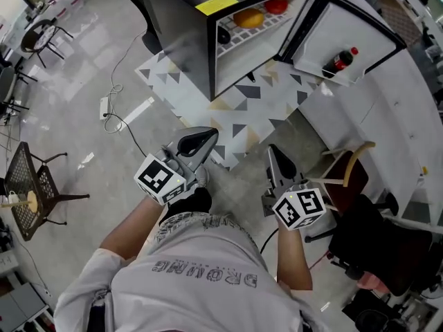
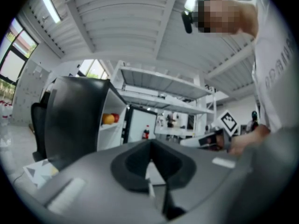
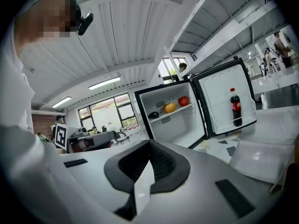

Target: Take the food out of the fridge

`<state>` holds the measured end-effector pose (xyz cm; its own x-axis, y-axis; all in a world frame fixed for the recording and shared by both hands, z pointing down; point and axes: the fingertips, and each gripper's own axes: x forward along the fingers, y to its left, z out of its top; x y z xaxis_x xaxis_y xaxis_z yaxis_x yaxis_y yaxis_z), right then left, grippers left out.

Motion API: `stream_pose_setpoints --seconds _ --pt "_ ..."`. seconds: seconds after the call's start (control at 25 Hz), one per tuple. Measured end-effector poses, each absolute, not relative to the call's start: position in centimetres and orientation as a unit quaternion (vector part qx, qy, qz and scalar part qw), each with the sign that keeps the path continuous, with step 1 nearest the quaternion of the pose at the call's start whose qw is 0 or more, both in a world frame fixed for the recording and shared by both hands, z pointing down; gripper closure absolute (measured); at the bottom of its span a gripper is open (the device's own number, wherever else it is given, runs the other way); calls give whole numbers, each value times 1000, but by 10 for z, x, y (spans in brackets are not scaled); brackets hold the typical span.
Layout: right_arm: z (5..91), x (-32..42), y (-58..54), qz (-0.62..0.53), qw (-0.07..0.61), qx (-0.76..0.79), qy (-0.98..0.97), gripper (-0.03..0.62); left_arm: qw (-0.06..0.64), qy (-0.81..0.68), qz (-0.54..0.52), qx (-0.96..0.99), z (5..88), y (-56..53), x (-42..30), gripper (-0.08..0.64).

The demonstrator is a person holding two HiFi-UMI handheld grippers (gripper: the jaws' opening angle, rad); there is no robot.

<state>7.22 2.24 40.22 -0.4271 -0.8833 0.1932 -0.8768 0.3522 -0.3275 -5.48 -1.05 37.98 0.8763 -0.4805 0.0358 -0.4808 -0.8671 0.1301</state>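
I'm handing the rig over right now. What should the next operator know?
Left gripper: shut, empty.
Right gripper: shut, empty.
Both are short of the fridge, whose door is open.
Shelf: dark item, orange fruit, red fruit, side by side.
Bottle stands in the door.
Done: nothing out yet.
Left: open the jaws, reach in, bring out each item.

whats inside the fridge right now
The shelf holds a dark item, a yellow-orange fruit and a red fruit; the door holds a cola bottle. Behind the fruit is hidden.

wire fridge shelf [image 3: 180, 110], dark fruit [image 3: 153, 115], orange fruit [image 3: 170, 107], red fruit [image 3: 183, 101] in a row on it, door rack [image 3: 247, 121] holding upright cola bottle [image 3: 236, 107]
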Motion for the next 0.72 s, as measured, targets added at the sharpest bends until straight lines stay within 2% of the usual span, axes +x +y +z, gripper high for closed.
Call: stream_pose_setpoints --seconds 0.72 --pt "390 65 -89 -186 25 -579 793 591 58 -202 7 978 366 -113 -65 553"
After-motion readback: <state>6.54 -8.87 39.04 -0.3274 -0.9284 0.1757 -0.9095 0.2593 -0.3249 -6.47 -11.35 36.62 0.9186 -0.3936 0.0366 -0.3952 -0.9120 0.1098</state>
